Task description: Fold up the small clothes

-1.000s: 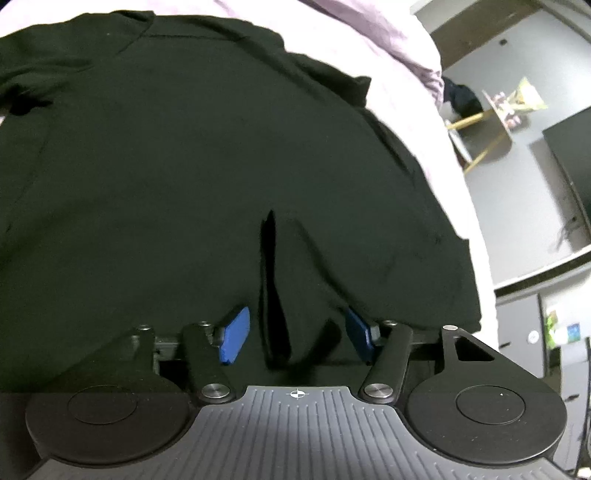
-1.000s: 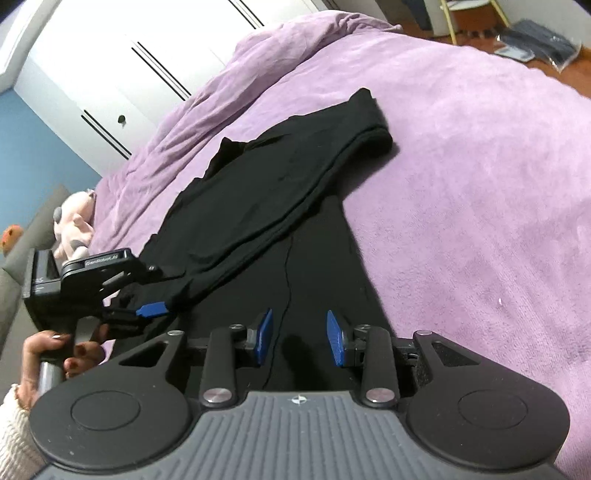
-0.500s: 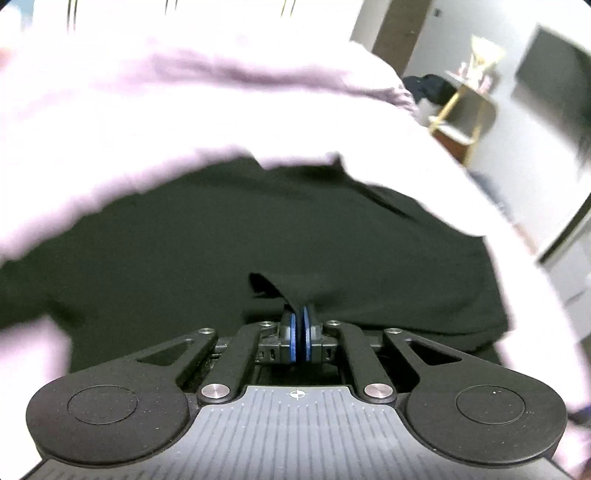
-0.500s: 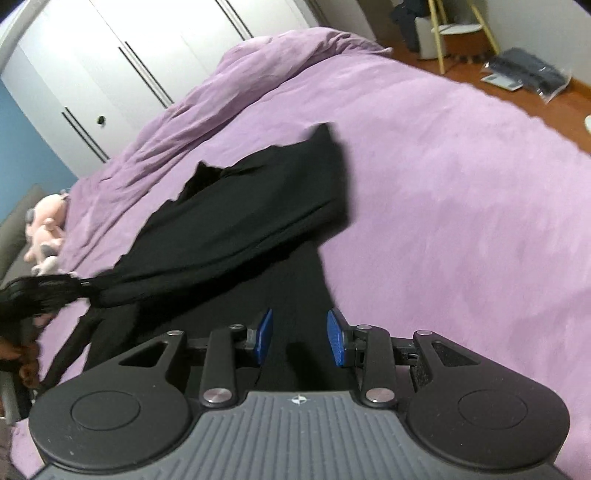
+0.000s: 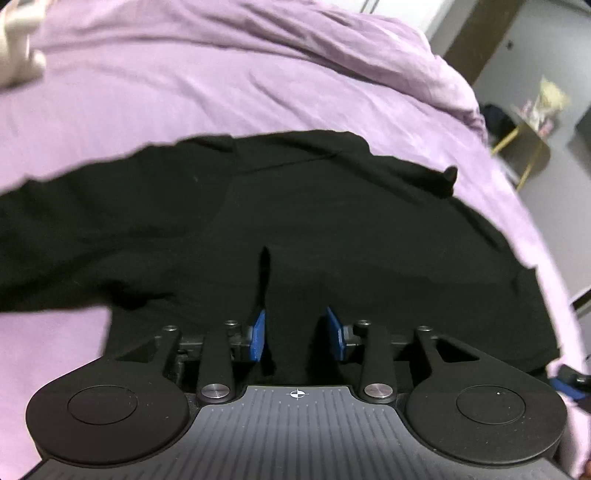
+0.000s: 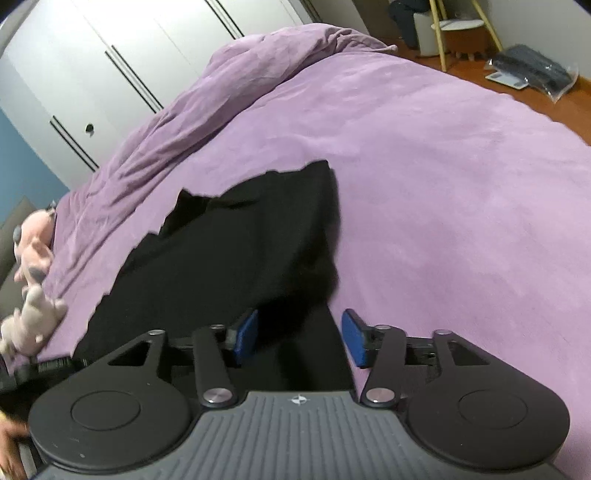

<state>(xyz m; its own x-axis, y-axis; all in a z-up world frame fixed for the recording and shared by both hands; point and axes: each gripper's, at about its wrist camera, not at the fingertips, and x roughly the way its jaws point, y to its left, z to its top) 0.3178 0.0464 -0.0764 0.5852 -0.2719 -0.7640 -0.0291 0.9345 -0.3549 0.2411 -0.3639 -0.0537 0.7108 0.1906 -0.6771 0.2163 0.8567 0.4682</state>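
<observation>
A black garment [image 5: 332, 229] of matte, soft knit lies spread across a purple bedspread [image 5: 184, 92], its far edge curving from 9 to 3 o'clock in the left wrist view and a small pointed corner sticking up at 2 o'clock. The left gripper [image 5: 297, 334] hovers over the cloth near 6 o'clock, its blue pads [image 5: 258, 334] parted and holding nothing; a narrow upright crease rises just ahead of the left pad. The right gripper [image 6: 301, 338] is likewise spread wide and empty, with the garment [image 6: 229, 266] running between its blue pads [image 6: 352, 341] and away toward 11 o'clock as a long, irregular dark shape with jagged edges. The bedspread is plush and velvety, bunched into wrinkled folds toward 12 o'clock. A pink stuffed toy [image 6: 33, 280] rests at 9 o'clock beside the cloth. White wardrobe doors [image 6: 110, 66] with dark vertical handles stand behind the bed; a yellow-legged stool [image 6: 458, 29] sits on the wood floor at 1 o'clock.
</observation>
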